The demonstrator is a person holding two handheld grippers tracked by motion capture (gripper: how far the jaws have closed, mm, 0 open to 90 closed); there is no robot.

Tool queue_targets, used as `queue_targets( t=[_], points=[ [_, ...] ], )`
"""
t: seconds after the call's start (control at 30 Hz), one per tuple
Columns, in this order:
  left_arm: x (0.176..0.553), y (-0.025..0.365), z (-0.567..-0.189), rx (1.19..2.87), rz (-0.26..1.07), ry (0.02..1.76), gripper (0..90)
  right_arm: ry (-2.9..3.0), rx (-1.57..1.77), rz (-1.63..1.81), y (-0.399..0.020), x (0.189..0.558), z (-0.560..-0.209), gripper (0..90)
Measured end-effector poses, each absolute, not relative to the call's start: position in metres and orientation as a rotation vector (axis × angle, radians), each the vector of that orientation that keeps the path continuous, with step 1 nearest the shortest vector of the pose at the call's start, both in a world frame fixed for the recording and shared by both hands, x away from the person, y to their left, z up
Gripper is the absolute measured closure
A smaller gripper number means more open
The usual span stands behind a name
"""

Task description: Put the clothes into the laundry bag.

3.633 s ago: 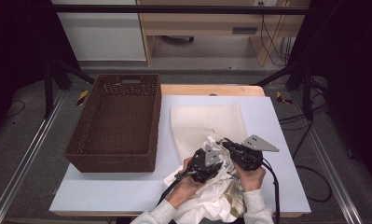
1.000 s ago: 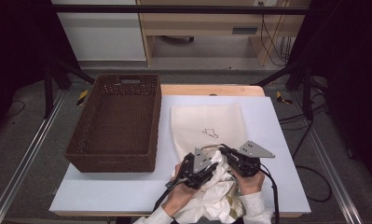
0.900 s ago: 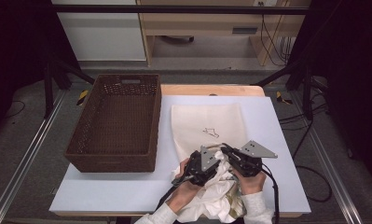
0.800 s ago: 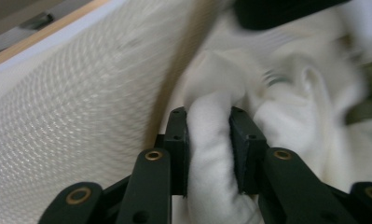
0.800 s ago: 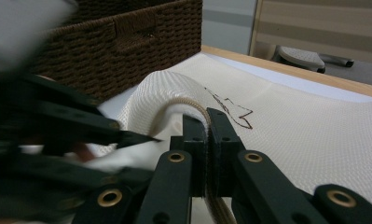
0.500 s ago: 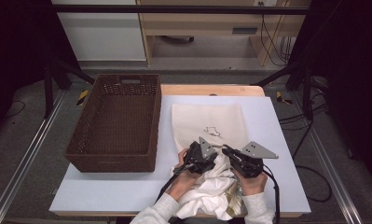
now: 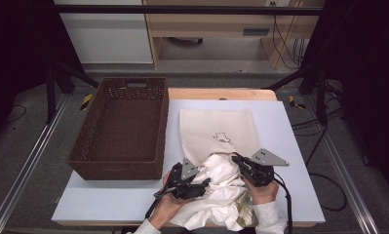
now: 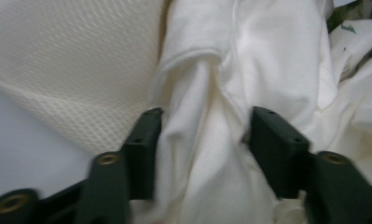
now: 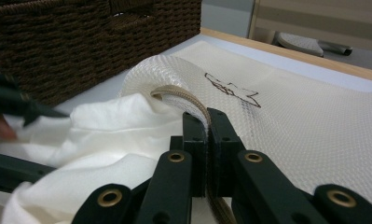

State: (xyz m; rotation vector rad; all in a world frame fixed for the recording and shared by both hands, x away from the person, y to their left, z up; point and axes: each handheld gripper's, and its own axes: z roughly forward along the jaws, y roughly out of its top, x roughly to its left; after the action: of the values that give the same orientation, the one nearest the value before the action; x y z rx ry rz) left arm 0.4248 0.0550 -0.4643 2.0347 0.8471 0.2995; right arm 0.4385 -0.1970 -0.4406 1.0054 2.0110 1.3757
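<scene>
White garment [image 7: 220,192]: crumpled heap at the near edge of the surface [image 7: 94,204], its far end pushed into the mouth of the mesh laundry bag [image 7: 216,129]; part hangs past the near edge, cut off by the frame.

Mesh laundry bag: cream, flat, small dark emblem [image 9: 230,91] on top; lies right of centre, mouth facing the person.

Right gripper [image 9: 206,135]: fingers pressed together on the tan binding [image 9: 183,99] of the bag's mouth, lifting it into an arch over the cloth. Hand low, at the garment's right side.

Left gripper [image 8: 204,140]: fingers half spread astride a fold of the garment, having just been closing a little; whether the pads press the cloth cannot be told, since the view is blurred. Hand at the heap's left side, near the edge.

Wicker basket [image 7: 121,129]: brown, left of the bag, just beside it. Bare surface lies right of the bag and before the basket.
</scene>
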Motion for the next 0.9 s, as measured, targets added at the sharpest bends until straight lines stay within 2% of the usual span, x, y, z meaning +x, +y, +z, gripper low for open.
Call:
queue_targets(
  t=[0.03,0.1,0.17,0.37,0.53,0.7,0.8,0.9],
  points=[
    [0.426,0.054,-0.468,2.030,0.281,0.850,62.7,2.013,1.010,1.377,-0.197,0.439,-0.441,87.3],
    [0.425,0.051,-0.466,2.035,0.309,0.828,75.2,2.017,1.003,1.372,-0.195,0.439,-0.442,87.3],
    [0.421,0.048,-0.459,2.037,0.347,0.797,77.9,2.016,1.006,1.373,-0.195,0.440,-0.442,87.4],
    [0.416,0.031,-0.438,1.973,0.358,0.740,78.7,2.003,1.020,1.407,-0.198,0.441,-0.442,87.4],
    [0.417,0.002,-0.431,2.013,0.424,0.685,78.5,1.980,1.010,1.430,-0.199,0.440,-0.439,87.4],
    [0.438,-0.018,-0.441,2.098,0.508,0.724,77.2,1.967,0.991,1.452,-0.202,0.437,-0.434,87.4],
    [0.455,-0.019,-0.452,2.126,0.549,0.768,74.4,1.970,0.984,1.459,-0.203,0.435,-0.433,87.3],
    [0.463,-0.014,-0.454,2.083,0.500,0.823,66.2,1.981,0.989,1.438,-0.200,0.435,-0.435,87.3]
  ],
)
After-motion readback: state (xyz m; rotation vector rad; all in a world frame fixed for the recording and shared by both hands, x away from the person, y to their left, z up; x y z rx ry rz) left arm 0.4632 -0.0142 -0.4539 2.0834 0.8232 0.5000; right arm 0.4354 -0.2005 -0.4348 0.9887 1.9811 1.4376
